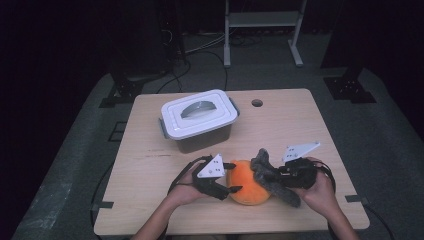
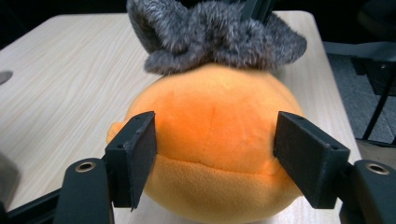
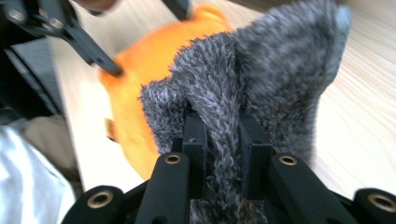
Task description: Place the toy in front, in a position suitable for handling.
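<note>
Grey furry cloth (image 3: 261, 79) pinched in right hand-held gripper (image 3: 223, 135), palm inward

A lidded white box (image 1: 199, 118) sits at the table's (image 1: 300, 130) upper left, with a round hole (image 1: 257, 103) near the top centre.

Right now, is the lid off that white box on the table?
No, the lid sits closed on the box, its handle lying flat on top.

text: none legible | labels: none | brands: none | numbers: none | signs: none
</note>
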### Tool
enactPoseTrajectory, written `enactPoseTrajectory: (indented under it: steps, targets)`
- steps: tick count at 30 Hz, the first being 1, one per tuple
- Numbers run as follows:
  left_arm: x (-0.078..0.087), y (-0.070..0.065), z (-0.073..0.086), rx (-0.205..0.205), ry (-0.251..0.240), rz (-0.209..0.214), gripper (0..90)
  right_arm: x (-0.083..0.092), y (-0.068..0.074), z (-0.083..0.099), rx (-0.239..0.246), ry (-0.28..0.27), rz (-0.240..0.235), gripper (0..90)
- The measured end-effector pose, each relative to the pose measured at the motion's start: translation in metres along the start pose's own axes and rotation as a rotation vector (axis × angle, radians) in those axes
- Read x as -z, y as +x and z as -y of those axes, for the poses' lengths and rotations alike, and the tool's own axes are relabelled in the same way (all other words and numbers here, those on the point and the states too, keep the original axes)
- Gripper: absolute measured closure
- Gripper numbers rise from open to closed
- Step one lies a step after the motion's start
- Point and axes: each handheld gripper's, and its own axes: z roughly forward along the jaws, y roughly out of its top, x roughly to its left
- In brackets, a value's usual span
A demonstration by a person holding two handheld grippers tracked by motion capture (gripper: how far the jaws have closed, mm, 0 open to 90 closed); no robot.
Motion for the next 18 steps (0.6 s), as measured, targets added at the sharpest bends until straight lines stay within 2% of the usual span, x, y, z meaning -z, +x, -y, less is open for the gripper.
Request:
enactPoseTrajectory:
  steps: [2, 4, 6, 9, 11, 12, 15, 18]
  targets:
    - [-0.001, 0.001, -0.001, 0.009, -0.001, -0.008, 30.8, 0.004, 0.002, -0.001, 0.003, -0.006, 0.01, 75.3]
    - [-0.003, 0.002, -0.002, 0.038, -0.008, -0.023, 30.9, 0.008, 0.009, -0.007, 0.018, -0.032, -0.006, 75.4]
    - [-0.004, 0.003, -0.003, 0.063, -0.014, -0.031, 30.7, 0.007, 0.021, -0.017, 0.063, -0.043, -0.021, 75.3]
    - [-0.003, 0.002, -0.003, 0.06, -0.018, -0.027, 28.7, -0.003, 0.032, -0.022, 0.107, -0.003, -0.014, 75.3]
    - [-0.001, 0.002, -0.004, 0.049, -0.025, -0.01, 25.9, -0.01, 0.029, -0.019, 0.104, 0.014, -0.019, 75.4]
    - [0.001, 0.001, -0.005, 0.042, -0.032, 0.012, 24.2, -0.011, 0.026, -0.016, 0.093, 0.005, -0.029, 75.4]
    - [0.003, -0.001, -0.008, 0.017, -0.04, 0.055, 23.7, -0.005, 0.016, -0.01, 0.059, -0.013, -0.015, 75.4]
    - [-0.001, -0.005, -0.008, -0.005, -0.017, 0.059, 25.0, 0.002, 0.007, -0.004, 0.023, -0.027, 0.002, 75.4]
